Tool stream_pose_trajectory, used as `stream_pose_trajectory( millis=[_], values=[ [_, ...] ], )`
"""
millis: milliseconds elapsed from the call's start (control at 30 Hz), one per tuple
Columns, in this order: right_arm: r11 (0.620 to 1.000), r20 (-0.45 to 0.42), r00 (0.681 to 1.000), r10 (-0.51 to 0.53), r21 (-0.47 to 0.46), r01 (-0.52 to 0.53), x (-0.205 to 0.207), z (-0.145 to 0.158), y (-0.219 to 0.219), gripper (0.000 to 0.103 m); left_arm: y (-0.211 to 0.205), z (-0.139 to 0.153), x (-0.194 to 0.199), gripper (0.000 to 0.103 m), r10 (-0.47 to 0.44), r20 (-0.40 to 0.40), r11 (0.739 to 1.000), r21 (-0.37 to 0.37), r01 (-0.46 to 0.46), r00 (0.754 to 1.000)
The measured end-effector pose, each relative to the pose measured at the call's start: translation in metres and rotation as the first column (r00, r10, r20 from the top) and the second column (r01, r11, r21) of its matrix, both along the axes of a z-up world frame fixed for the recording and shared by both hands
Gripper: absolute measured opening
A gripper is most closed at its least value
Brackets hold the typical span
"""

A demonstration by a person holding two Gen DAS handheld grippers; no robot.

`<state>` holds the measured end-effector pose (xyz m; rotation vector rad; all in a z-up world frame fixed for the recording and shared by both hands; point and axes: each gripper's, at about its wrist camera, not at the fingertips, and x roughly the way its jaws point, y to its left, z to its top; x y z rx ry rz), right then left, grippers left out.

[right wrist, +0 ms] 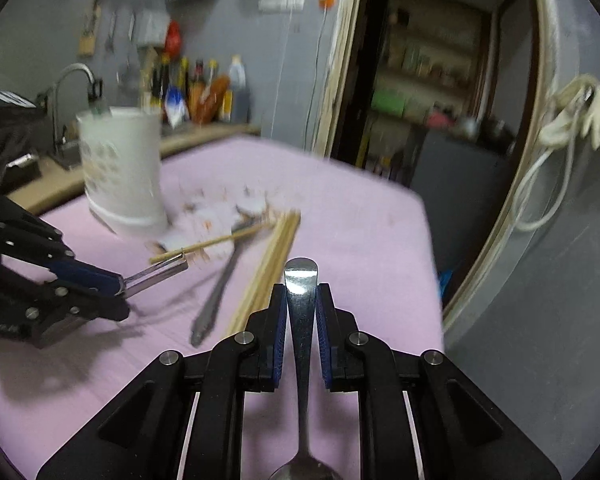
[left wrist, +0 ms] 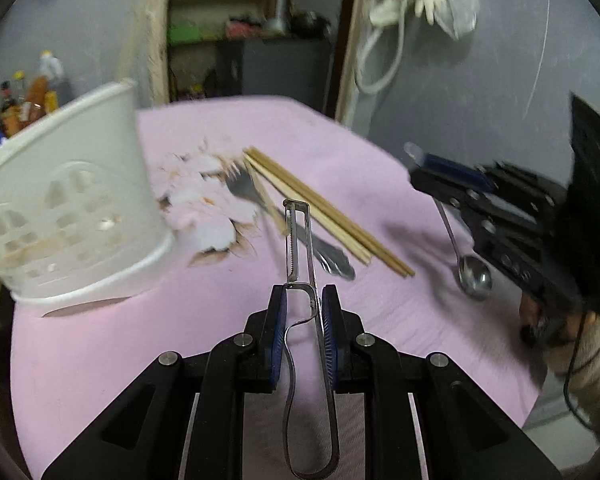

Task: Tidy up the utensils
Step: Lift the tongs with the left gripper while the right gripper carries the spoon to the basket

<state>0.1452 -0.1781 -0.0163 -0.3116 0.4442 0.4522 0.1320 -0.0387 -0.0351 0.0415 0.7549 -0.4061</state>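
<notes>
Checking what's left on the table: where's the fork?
Left wrist view, centre: the fork lies on the pink table cover, partly under the chopsticks, right of the white holder.

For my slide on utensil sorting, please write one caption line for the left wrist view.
Left gripper holds a metal peeler above the pink table, near the white perforated holder.

No text, label or number can be read; the bottle (right wrist: 236,80) labels are blurred.

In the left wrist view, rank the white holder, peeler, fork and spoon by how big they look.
1. white holder
2. peeler, though it looks long mainly because it is closest to the camera
3. fork and spoon: too alike and partly hidden to rank
</notes>
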Motion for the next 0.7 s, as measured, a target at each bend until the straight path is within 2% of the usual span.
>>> stream_pose_trajectory(
  millis=[200,367,700],
  values=[
    [0.998,0.169,0.985,-0.038,0.063,0.027,-0.033,0.010,-0.004,0.011,0.007,0.016,-0.021,0.014,0.063,0.149,0.996,-0.065,-0.054,0.987],
    [0.994,0.217,0.975,-0.053,0.109,0.030,-0.042,0.015,-0.006,0.011,0.006,0.027,-0.029,0.014,0.093,0.232,0.994,-0.082,-0.076,0.968],
    [0.988,0.282,0.957,-0.063,0.156,0.020,-0.055,0.024,-0.006,0.011,0.011,0.041,-0.042,0.014,0.143,0.305,0.984,-0.145,-0.102,0.941]
  ],
)
